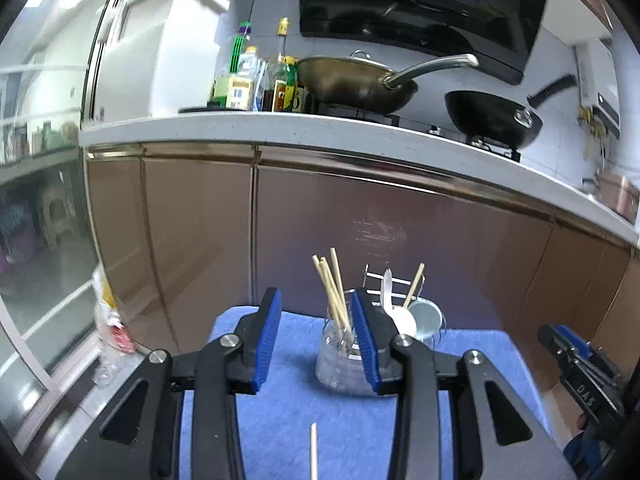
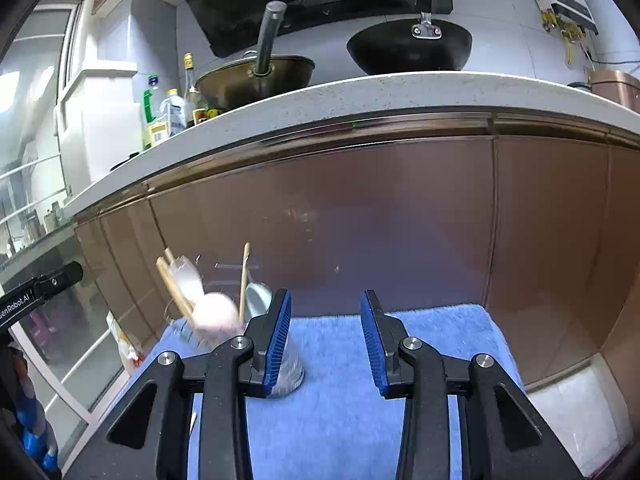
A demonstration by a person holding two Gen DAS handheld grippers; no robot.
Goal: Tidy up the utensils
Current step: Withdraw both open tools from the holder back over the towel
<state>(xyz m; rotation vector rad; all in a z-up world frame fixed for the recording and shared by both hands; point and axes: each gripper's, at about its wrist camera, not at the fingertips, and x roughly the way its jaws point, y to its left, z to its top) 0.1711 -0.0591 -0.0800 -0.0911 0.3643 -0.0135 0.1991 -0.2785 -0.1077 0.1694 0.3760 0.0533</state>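
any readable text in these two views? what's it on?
"GenRobot.AI" (first letter cut off at the frame edge): on the left gripper's black body, right wrist view.
"DAS": on the right gripper's black body, left wrist view; may be partial.
Bottle labels on the counter: too small and blurred to read.

Left gripper: we see two black fingers, each lined on its inner face with a ribbed blue pad.
Left linkage: black angular arms with triangular cut-outs, joined by round silver screws.
Right gripper: we find the same black build, ribbed blue pads and silver screws.
Markings: white lettering reading "enRobot.AI" runs along the black body we see at the left edge of the right wrist view.
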